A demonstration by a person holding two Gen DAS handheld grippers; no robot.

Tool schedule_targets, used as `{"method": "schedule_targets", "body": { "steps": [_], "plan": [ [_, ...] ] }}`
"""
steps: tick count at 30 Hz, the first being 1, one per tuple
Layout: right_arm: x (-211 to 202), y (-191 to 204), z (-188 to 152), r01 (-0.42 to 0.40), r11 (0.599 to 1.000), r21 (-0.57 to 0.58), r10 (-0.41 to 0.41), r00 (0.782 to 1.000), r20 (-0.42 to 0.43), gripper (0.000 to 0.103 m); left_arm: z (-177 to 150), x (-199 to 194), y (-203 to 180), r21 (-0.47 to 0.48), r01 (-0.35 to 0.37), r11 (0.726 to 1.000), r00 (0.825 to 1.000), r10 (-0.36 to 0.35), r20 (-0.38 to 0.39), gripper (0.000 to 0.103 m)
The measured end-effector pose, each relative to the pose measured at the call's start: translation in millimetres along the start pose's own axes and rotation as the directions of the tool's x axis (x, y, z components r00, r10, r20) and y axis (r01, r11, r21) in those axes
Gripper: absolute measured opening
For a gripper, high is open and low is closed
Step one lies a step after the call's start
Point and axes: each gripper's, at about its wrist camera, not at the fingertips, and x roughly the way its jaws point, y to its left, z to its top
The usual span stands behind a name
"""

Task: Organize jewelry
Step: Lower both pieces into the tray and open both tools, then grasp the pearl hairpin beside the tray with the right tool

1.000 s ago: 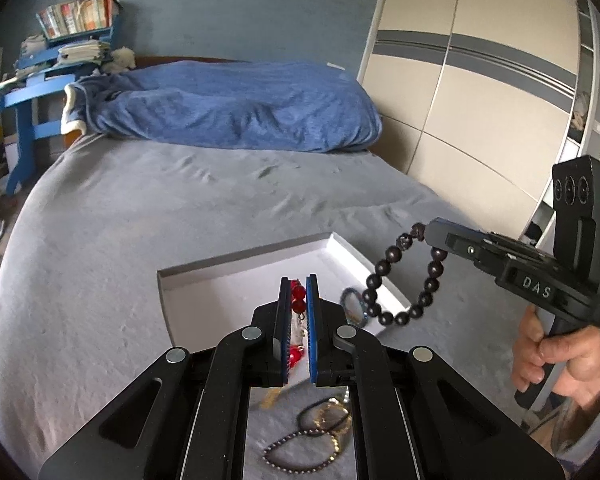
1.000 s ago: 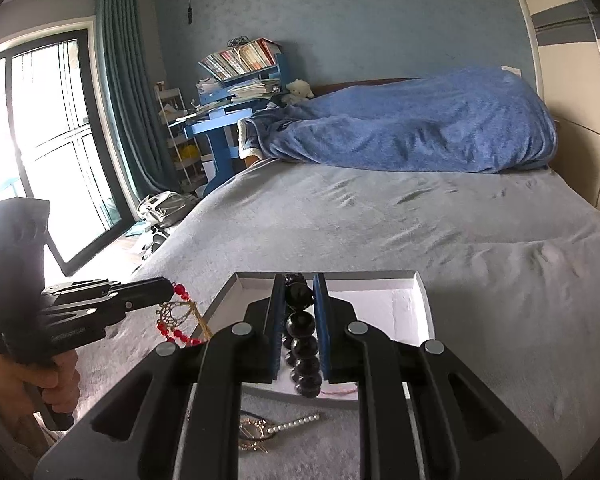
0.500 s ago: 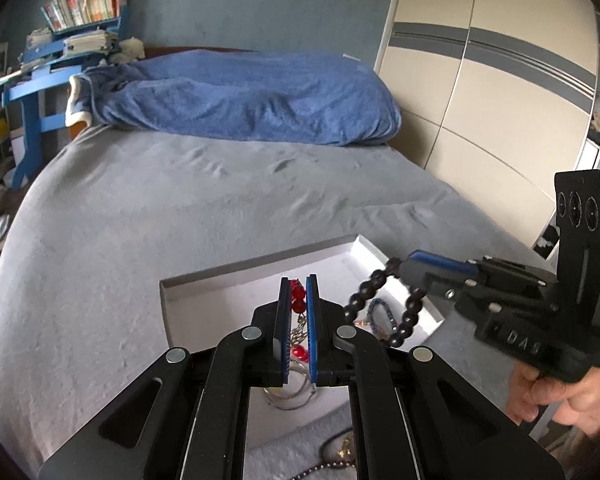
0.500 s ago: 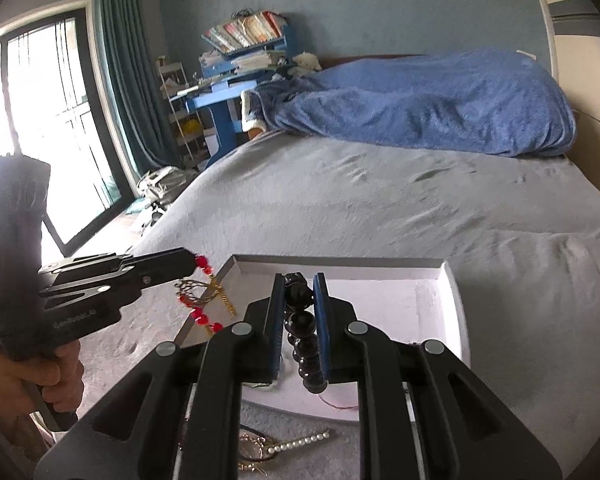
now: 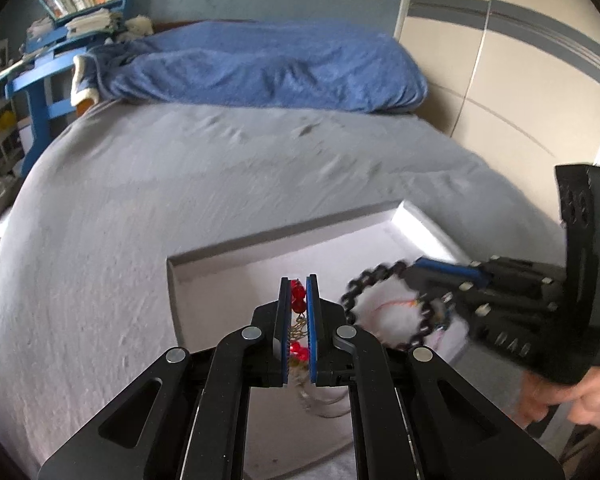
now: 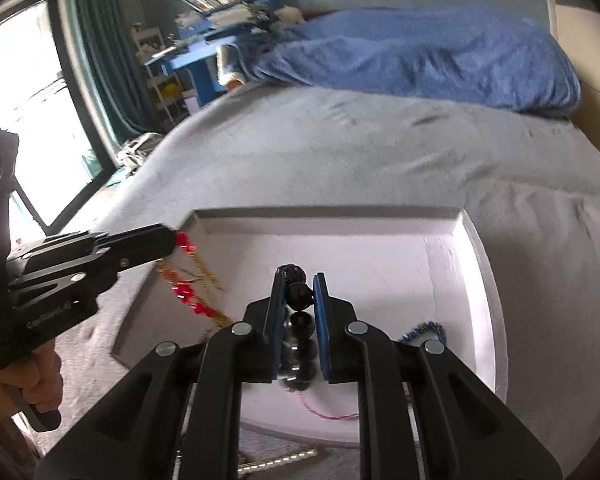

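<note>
Jewelry pinched in both tilted grippers (image 5: 299, 312) (image 6: 297, 304)

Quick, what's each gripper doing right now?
Left gripper: shut on the red-bead chain, over the white box.
Right gripper: shut on the black bead bracelet.

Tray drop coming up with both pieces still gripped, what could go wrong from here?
The red-and-gold chain hangs from the left gripper beside the white tray's near-left wall, so it may drape over it. The black bead bracelet in the right gripper could land on the thin red cord and tangle.
</note>
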Motion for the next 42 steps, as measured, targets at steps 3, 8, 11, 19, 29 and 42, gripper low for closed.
{"method": "schedule_targets", "body": {
  "steps": [3, 8, 11, 19, 29, 42],
  "plan": [
    [5, -11, -3, 0.016, 1.000, 0.026, -0.016, 1.000, -0.010, 0.014, -7, 12, 5, -0.004, -0.029, 1.000, 0.999, 0.028, -0.035, 0.007],
    [11, -22, -8, 0.032, 0.998, 0.052, -0.031, 0.999, -0.032, 0.014, -16, 26, 8, 0.004, -0.048, 0.999, 0.995, 0.048, -0.085, 0.007],
    [16, -28, -12, 0.029, 0.997, 0.069, -0.025, 0.998, -0.063, 0.014, -21, 30, 6, 0.008, -0.045, 0.999, 0.993, 0.046, -0.113, 0.008],
    [10, -35, -19, 0.038, 0.997, 0.074, -0.032, 0.996, -0.078, 0.042, -23, 11, 6, 0.011, -0.053, 0.999, 0.996, 0.053, -0.071, 0.074],
    [-14, -42, -24, 0.058, 0.996, 0.074, -0.055, 0.997, -0.047, 0.048, -31, -31, 12, -0.007, -0.068, 0.998, 0.998, 0.068, -0.019, 0.085],
    [-51, -34, -36, 0.074, 0.996, 0.057, -0.073, 0.997, -0.017, 0.068, -62, -80, 18, -0.030, -0.105, 0.994, 0.994, 0.105, -0.003, 0.090]
  ]
}}
